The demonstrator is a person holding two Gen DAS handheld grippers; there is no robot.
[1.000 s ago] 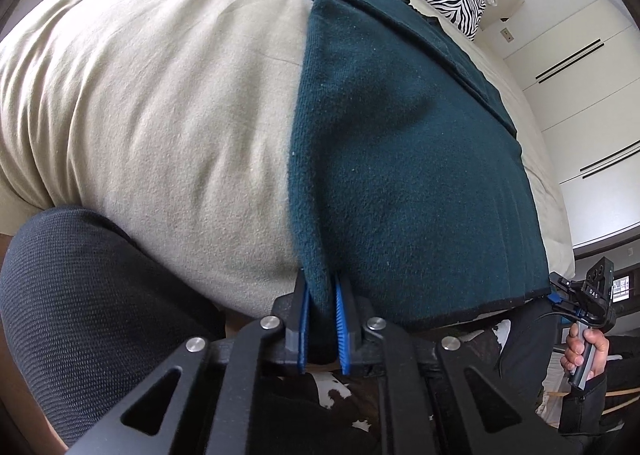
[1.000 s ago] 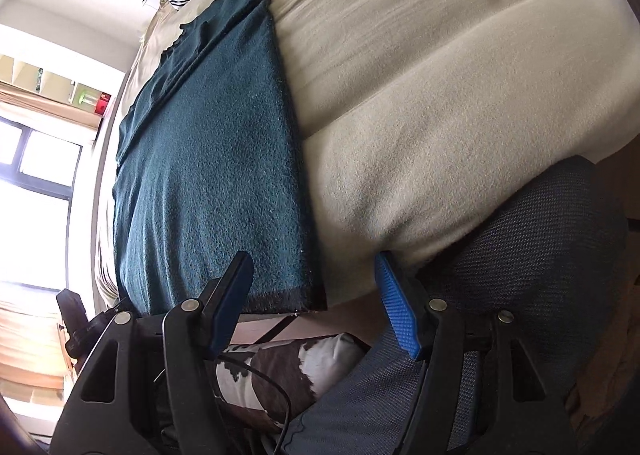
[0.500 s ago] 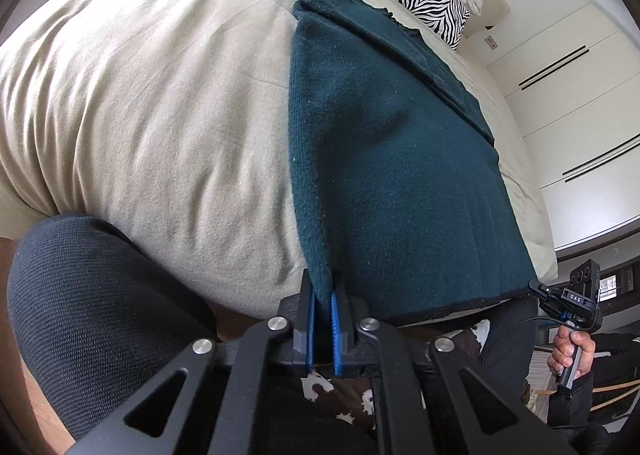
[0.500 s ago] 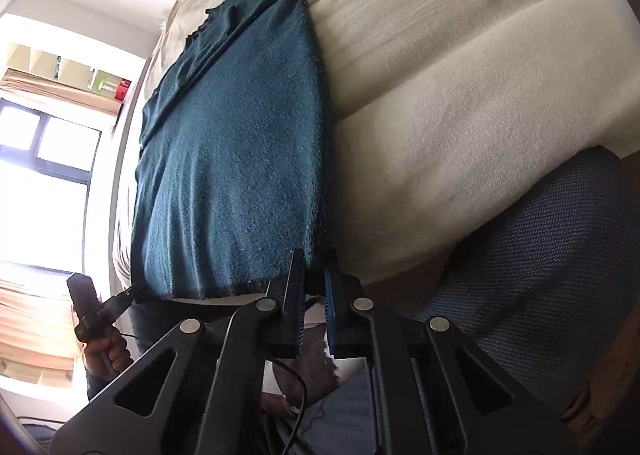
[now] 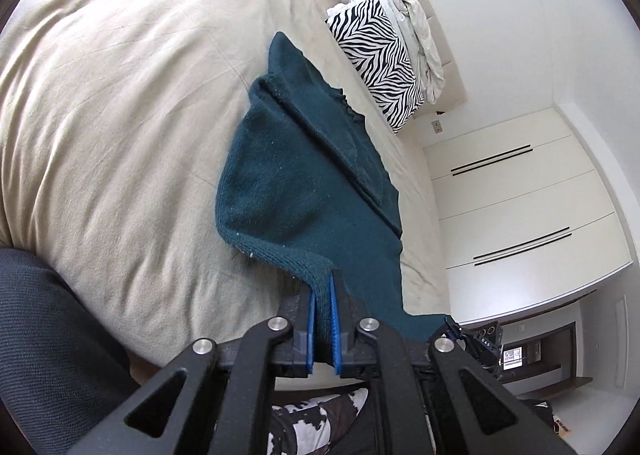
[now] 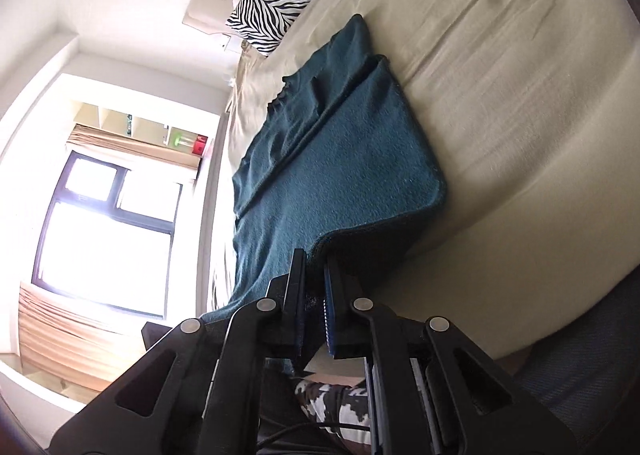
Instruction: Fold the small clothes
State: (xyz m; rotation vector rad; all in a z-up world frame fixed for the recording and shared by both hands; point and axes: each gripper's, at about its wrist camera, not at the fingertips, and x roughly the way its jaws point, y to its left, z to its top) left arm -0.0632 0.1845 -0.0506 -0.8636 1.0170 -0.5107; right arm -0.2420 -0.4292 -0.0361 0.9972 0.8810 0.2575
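Note:
A dark teal knit garment (image 5: 304,183) lies on a beige bed, its near hem lifted off the bed. My left gripper (image 5: 322,287) is shut on one near corner of the hem. My right gripper (image 6: 314,267) is shut on the other near corner, and the garment (image 6: 332,151) curls up from the bed toward it. The far part, with a folded sleeve, still rests flat on the bed. The right gripper also shows at the lower right of the left wrist view (image 5: 452,329).
The beige bed (image 5: 120,95) fills most of both views. A zebra-print pillow (image 5: 376,59) and crumpled white bedding lie at the headboard. White wardrobe doors (image 5: 520,215) stand beyond the bed; a bright window (image 6: 104,231) is on the other side. My dark-clothed knee (image 5: 48,355) is near.
The right gripper closed on the hem corner. Both grippers then rose and moved forward over the bed, lifting the near hem so the garment curls up.

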